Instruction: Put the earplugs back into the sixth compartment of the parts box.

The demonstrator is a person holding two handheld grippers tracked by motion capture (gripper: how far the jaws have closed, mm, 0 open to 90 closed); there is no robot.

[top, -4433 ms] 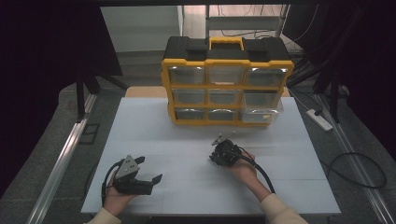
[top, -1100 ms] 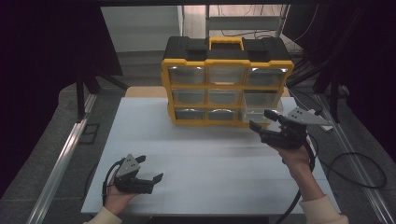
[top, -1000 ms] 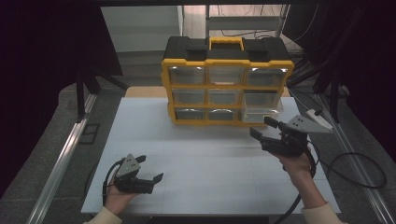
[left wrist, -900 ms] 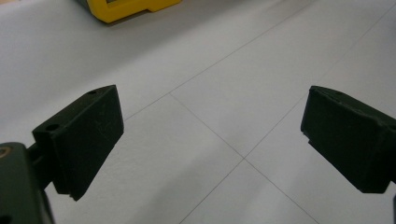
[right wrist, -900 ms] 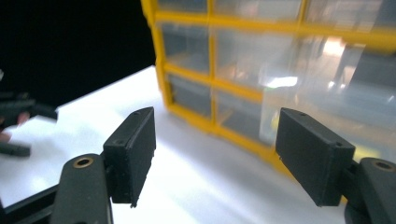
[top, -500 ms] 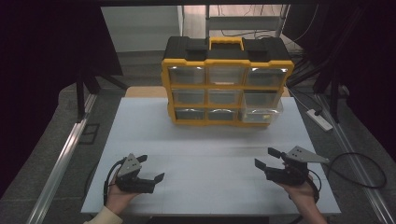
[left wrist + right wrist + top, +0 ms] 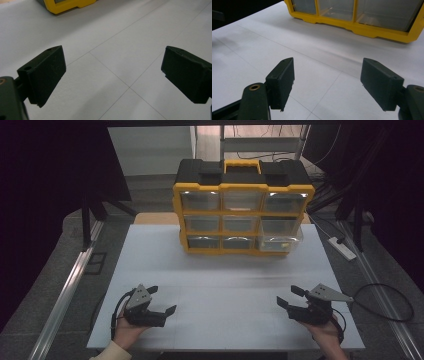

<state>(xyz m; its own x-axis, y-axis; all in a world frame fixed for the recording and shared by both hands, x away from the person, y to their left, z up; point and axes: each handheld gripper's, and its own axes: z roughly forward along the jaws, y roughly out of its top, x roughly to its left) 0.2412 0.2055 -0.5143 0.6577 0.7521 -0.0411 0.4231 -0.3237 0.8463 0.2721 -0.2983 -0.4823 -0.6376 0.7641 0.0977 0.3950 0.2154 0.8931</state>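
Observation:
A yellow and black organizer (image 7: 242, 210) with clear drawers stands upright at the far middle of the white table (image 7: 220, 275). Its bottom right drawer (image 7: 280, 242) is pulled out a little. My left gripper (image 7: 162, 299) rests near the front left of the table, open, with nothing between its jaws. In the left gripper view, bare table lies between the pads of the left gripper (image 7: 113, 75). My right gripper (image 7: 287, 296) sits low near the front right, also open and empty. The right gripper (image 7: 327, 82) points toward the organizer (image 7: 352, 15).
A corner of the organizer (image 7: 67, 3) shows at the top of the left gripper view. A power strip (image 7: 342, 247) and a looped cable (image 7: 385, 300) lie on the floor to the right of the table. Metal rails run along both sides.
My right gripper has come down and back from beside the organizer's bottom right drawer to the front right of the table. The left gripper has stayed where it was.

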